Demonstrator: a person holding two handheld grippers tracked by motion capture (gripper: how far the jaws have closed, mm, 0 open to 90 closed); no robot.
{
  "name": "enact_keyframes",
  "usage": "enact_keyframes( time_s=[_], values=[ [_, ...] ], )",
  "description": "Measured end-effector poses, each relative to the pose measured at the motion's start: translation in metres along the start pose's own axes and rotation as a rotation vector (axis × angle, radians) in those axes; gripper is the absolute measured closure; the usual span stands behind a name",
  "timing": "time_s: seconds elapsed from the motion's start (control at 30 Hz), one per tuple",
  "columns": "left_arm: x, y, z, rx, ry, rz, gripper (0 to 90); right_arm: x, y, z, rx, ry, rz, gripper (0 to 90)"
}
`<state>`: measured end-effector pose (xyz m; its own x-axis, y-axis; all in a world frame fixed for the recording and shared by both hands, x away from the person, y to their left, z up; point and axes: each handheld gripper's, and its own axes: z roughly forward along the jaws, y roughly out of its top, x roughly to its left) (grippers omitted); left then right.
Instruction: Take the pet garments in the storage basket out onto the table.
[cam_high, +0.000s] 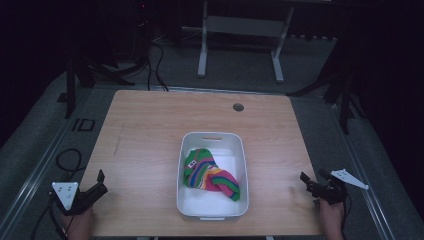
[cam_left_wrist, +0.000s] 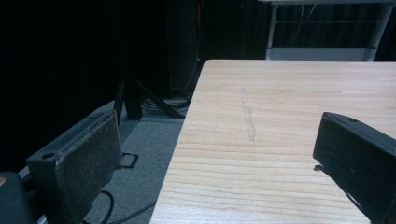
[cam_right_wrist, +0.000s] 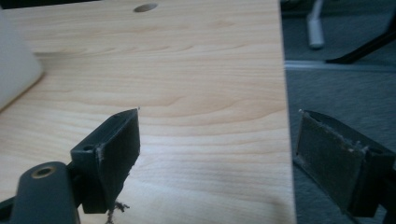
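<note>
High view: left gripper (cam_high: 100, 181) sits at the table's (cam_high: 145, 125) near left corner, held in a hand (cam_high: 79, 224); its jaws stand wide apart with nothing between them, straddling the table's left edge in the left gripper view. At centre, a white bin (cam_high: 212, 138) holds a striped cloth (cam_high: 210, 175), bunched on the bin's floor. Right gripper (cam_high: 306, 182) rests at the near right edge, jaws likewise spread and empty, well apart from the bin.
</note>
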<state>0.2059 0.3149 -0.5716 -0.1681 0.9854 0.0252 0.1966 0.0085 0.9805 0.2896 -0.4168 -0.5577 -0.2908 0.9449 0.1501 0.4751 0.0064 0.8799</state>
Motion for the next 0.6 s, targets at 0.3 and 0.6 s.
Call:
enact_keyframes(
  time_s=[0.3,0.6],
  values=[
    [0.000,0.000,0.000,0.001,0.000,-0.003,1.4,-0.005,0.002,0.003,0.095,0.146,-0.109,13.7],
    [0.001,0.000,0.000,0.004,-0.003,-0.006,1.4,0.007,0.004,0.008,0.251,0.361,-0.265,13.8]
  ],
)
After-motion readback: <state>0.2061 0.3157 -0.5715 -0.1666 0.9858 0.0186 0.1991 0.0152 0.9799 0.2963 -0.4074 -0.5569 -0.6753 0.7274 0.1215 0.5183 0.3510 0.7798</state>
